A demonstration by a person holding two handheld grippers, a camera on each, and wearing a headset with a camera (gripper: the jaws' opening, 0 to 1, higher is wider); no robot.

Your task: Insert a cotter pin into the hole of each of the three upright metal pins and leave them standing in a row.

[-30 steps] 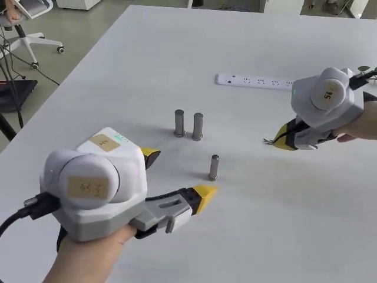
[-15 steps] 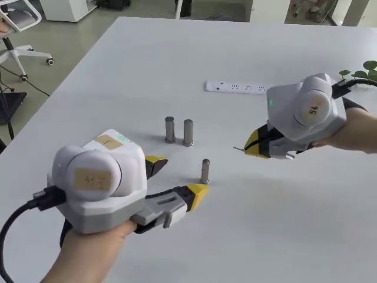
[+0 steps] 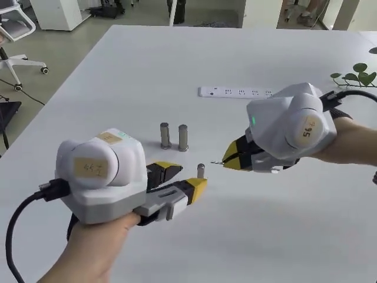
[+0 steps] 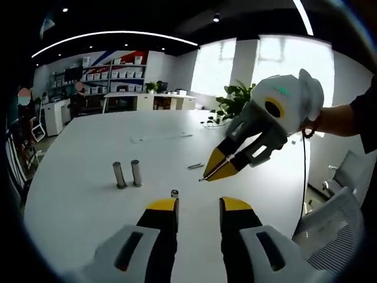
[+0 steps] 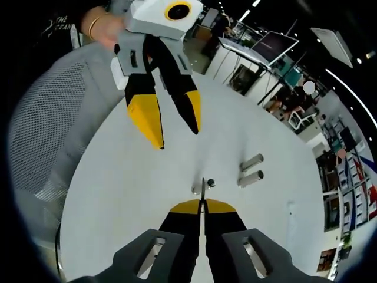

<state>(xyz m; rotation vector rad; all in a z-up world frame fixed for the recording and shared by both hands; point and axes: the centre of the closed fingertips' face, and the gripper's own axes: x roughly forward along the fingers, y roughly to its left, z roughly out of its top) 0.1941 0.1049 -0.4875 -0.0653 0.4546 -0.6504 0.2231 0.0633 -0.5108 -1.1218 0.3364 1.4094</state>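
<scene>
Three short upright metal pins stand on the white table. Two are side by side (image 3: 165,135) (image 3: 183,137); the third pin (image 3: 201,171) stands alone, nearer to me. My left gripper (image 3: 181,178) is open, its yellow tips just left of the lone pin (image 4: 174,193), which stands a little beyond its jaws (image 4: 199,206). My right gripper (image 3: 232,158) is shut on a thin cotter pin (image 3: 214,160) that points left, just right of and above the lone pin's top. In the right gripper view the cotter pin (image 5: 202,191) sticks out of the shut gripper (image 5: 202,206) toward that pin (image 5: 211,184).
A white power strip (image 3: 235,92) lies at the back of the table. A loose cotter pin (image 4: 195,166) lies on the table beyond the lone pin. A plant (image 3: 356,73) sits far right and an office chair (image 3: 17,23) stands off the table's left edge.
My right gripper has carried the cotter pin leftward, close to the lone pin. The left gripper's open tips have come nearer to that pin. The camera has shifted too.
</scene>
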